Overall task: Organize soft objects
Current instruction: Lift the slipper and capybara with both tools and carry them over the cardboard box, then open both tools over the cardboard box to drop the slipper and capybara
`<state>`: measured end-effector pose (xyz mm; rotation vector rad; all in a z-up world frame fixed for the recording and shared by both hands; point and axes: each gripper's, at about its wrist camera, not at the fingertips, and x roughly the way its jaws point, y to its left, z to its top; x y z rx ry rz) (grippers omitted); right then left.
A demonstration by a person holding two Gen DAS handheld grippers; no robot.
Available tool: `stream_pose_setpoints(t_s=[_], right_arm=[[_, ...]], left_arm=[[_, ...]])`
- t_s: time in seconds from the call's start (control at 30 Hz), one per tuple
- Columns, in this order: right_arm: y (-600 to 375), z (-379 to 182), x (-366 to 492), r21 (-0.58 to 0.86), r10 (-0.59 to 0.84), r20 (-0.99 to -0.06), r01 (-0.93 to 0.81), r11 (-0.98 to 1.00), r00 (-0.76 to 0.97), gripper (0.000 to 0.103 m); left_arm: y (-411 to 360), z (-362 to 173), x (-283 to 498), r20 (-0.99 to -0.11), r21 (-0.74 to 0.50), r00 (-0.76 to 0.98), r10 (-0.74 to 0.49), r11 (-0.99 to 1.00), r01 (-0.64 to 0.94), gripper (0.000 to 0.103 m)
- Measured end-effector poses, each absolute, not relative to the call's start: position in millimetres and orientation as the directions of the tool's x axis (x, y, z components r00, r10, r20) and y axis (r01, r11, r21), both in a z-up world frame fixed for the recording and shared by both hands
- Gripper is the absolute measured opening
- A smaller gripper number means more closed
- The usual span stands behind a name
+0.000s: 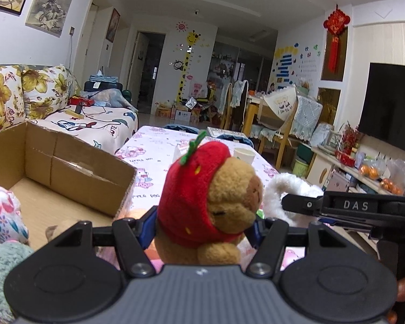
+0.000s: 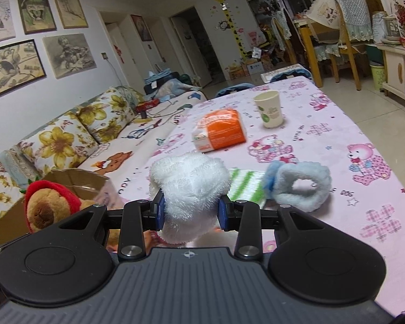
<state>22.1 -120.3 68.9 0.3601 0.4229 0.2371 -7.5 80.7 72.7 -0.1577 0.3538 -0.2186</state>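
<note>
Now, both grippers loaded. Left gripper (image 1: 203, 228) clamped on a brown plush toy in a red strawberry hood (image 1: 210, 202), blue pads pressing its sides just below the hood; toy upright, raised off the table, green stalk on top. Right gripper (image 2: 191, 212) closed around a white fluffy piece (image 2: 189, 191), pads sunk into the fur on both sides, piece lifted clear of the cloth.

Open cardboard box (image 1: 75, 172) to the left of the plush toy in the left wrist view, flaps up, bare floor showing inside. Floral fabric item (image 1: 4, 216) at the near-left corner of the box; whether inside it or against the rim, cannot tell. Grey-green knitted thing (image 1: 2, 270) low at the left edge, partly cut off.

On the table under a pink bear-print tablecloth (image 2: 324, 140): a pale blue fluffy ring-shaped piece (image 2: 299, 186) lying just right of the white piece, a green-and-white striped cloth (image 2: 245, 186) between and behind them, an orange-and-white packet (image 2: 221, 132) further back, a paper cup (image 2: 268, 110) standing upright near it.

Seen from the right wrist, plush toy at the left edge, in front of the box. Seen from the left wrist, the other gripper marked "DAS" at the right, white fur beside it. Floral sofa (image 2: 67, 135) along the left wall.
</note>
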Motion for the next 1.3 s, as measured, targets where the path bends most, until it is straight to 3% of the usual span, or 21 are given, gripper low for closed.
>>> stream_pose_setpoints(t_s=[0.43,0.8,1.3], right_arm=[[-95,81,21,0.416,0.388,-0.309,-0.243,0.876,0.868,0.045],[-51,89,24,0.411,0.492,-0.275,-0.361,0.837,0.826,0.045],[-9,87,20,0.358,0.579,-0.303,-0.473,0.805,0.757,0.046]], left_arm=[[114,88,-25,-0.242,-0.253,0.953,-0.183,0.96,0.12,0.063],[155,97,-38,-0.192,-0.324,0.98,-0.054,0.946,-0.011,0.063],[224,84,-36,-0.312,-0.5,0.942,0.126,0.821,-0.276,0.063]])
